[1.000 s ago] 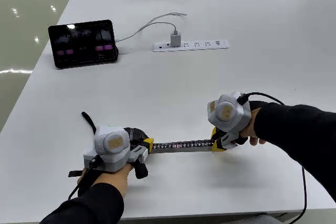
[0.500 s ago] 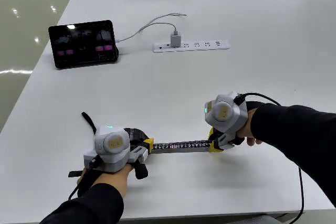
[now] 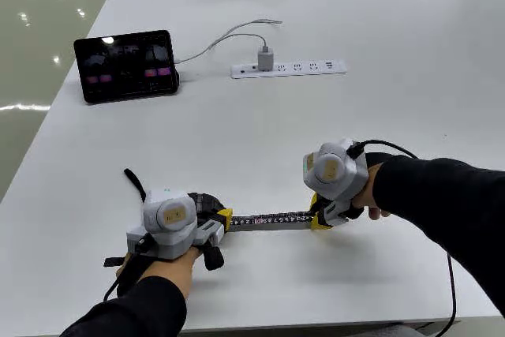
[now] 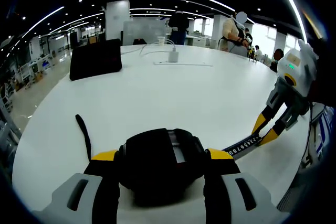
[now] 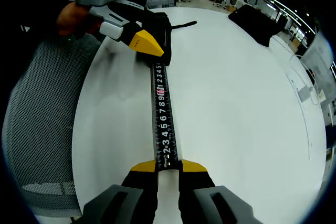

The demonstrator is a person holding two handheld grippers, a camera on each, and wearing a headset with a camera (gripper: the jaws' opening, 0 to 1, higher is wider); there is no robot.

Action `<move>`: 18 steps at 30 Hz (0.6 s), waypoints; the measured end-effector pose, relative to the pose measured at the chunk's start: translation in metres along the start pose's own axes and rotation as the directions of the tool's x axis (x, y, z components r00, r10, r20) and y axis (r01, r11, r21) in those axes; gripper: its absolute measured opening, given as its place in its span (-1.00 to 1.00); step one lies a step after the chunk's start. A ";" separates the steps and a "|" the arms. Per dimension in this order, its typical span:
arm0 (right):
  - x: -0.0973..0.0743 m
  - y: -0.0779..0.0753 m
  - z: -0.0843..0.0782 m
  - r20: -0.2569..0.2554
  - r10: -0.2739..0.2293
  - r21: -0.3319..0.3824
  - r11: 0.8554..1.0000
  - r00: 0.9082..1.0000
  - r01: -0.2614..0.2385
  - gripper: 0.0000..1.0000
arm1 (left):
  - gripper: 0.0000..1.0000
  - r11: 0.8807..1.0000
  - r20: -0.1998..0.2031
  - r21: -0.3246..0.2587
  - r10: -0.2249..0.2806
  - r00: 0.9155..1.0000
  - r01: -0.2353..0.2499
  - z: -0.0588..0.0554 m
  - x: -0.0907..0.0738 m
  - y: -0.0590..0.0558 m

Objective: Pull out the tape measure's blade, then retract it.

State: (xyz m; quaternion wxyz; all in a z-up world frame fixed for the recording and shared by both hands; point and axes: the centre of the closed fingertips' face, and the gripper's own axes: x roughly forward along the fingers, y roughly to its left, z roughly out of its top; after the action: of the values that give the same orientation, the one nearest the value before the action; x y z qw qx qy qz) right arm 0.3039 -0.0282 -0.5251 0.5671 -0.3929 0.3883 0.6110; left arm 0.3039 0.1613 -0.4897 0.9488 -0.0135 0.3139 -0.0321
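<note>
- Head view: left gripper (image 3: 217, 234) fingers clamp the tape measure (image 3: 203, 201) at 7 o'clock.
- Right gripper (image 5: 168, 167) fingers pinch the blade (image 5: 160, 103) tip; guide it straight, slowly.

— How are my grippers sitting?
— Your left gripper (image 3: 215, 234) is clamping the tape measure (image 4: 157, 166) between closed jaws. Your right gripper (image 5: 169, 166) is pinching the tip of the blade (image 5: 161, 114), jaws nearly together. Both are pointing at each other, forearms reaching inward.
</note>
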 end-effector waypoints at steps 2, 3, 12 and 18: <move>0.001 0.000 0.001 0.003 0.001 0.002 1.000 1.000 -0.001 -0.79 | 0.19 1.000 -0.001 0.000 0.000 1.000 0.000 0.000 0.000 0.000; 0.001 0.000 0.002 0.004 0.001 0.001 1.000 1.000 -0.001 -0.79 | 0.19 1.000 -0.001 0.000 0.000 1.000 0.000 0.000 0.000 0.000; 0.002 0.000 0.007 0.004 0.000 -0.003 1.000 1.000 0.000 -0.78 | 0.19 1.000 -0.004 -0.001 -0.001 1.000 0.001 0.000 0.000 0.001; 0.003 0.001 0.010 0.004 0.001 0.001 1.000 1.000 -0.001 -0.78 | 0.19 1.000 -0.004 -0.001 -0.002 1.000 0.002 0.000 0.000 0.001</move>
State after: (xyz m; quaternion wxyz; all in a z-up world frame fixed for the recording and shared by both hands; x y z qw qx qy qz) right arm 0.3019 -0.0181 -0.5240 0.5679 -0.3910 0.3876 0.6118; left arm 0.3039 0.1621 -0.4900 0.9481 -0.0141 0.3159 -0.0327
